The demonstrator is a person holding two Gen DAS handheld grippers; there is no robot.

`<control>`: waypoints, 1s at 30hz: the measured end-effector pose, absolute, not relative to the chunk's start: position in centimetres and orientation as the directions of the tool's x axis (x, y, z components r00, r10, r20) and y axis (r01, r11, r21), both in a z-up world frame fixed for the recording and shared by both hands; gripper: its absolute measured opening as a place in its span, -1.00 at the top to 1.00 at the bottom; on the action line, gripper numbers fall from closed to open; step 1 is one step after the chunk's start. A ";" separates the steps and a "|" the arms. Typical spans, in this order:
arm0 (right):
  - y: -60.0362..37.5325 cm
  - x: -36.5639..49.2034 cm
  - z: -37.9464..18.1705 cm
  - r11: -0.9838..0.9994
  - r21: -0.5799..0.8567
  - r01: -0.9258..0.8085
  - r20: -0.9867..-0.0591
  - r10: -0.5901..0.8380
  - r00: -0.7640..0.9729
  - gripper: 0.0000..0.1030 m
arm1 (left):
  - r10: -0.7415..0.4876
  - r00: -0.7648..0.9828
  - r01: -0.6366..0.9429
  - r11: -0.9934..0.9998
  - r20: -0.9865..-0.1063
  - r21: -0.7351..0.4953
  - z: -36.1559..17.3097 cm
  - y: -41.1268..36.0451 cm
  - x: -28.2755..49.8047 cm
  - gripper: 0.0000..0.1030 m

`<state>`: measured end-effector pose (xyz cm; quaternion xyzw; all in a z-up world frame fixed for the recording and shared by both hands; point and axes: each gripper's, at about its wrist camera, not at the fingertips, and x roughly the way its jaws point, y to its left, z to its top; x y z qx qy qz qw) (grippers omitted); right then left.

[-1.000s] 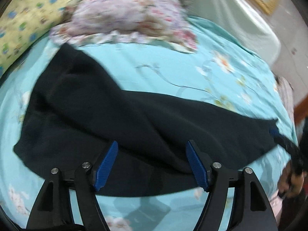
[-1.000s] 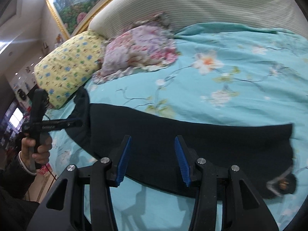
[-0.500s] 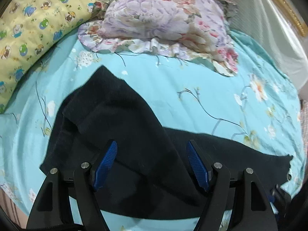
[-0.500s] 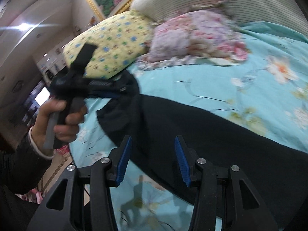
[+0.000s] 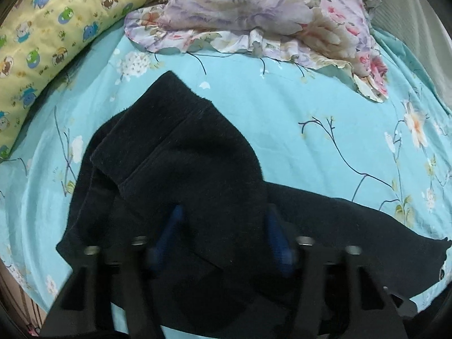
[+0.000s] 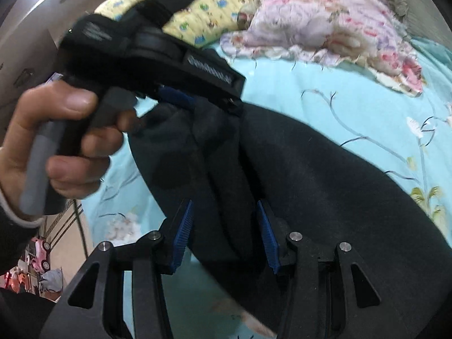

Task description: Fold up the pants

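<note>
Your left gripper [image 5: 223,234] and right gripper [image 6: 224,233] both hang wide open, holding nothing, over the black pants [image 5: 183,169] on the bed [image 5: 282,118]. Pinch one layer only and the bunched waist end may drag crooked.

Both tongs hang over the pants [image 5: 197,169]: left tongs [image 5: 223,234] gaping, gripped by the left hand [image 6: 53,147]; right tongs [image 6: 224,234] likewise spread.
</note>
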<state>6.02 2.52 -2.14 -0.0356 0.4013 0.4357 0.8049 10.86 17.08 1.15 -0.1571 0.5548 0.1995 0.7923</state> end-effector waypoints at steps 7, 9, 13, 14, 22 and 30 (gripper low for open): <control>2.2 6.1 -2.1 0.627 0.286 -0.725 -0.678 0.667 0.310 0.87 | 0.024 0.445 -0.474 0.854 -0.895 -0.213 2.7 17.8 7.9 0.89; 1.9 5.8 -1.3 0.615 0.295 -0.732 -0.660 0.685 0.310 0.87 | 0.005 0.501 -0.470 0.842 -0.866 -0.266 3.5 18.3 6.3 0.90; 1.8 4.3 0.5 0.576 0.283 -0.767 -0.627 0.716 0.307 0.88 | -0.052 0.605 -0.468 0.785 -0.795 -0.407 4.6 20.2 2.3 0.90; 1.9 3.8 1.0 0.566 0.272 -0.778 -0.620 0.721 0.308 0.88 | -0.067 0.623 -0.467 0.768 -0.780 -0.439 4.6 20.6 1.3 0.90; 2.6 2.7 1.5 0.557 0.215 -0.802 -0.649 0.695 0.309 0.88 | -0.119 0.695 -0.474 0.665 -0.709 -0.577 2.6 22.7 -4.6 0.90; 3.7 2.4 0.2 0.558 0.170 -0.812 -0.700 0.649 0.300 0.88 | -0.135 0.706 -0.485 0.623 -0.695 -0.614 0.1 23.4 -6.8 0.90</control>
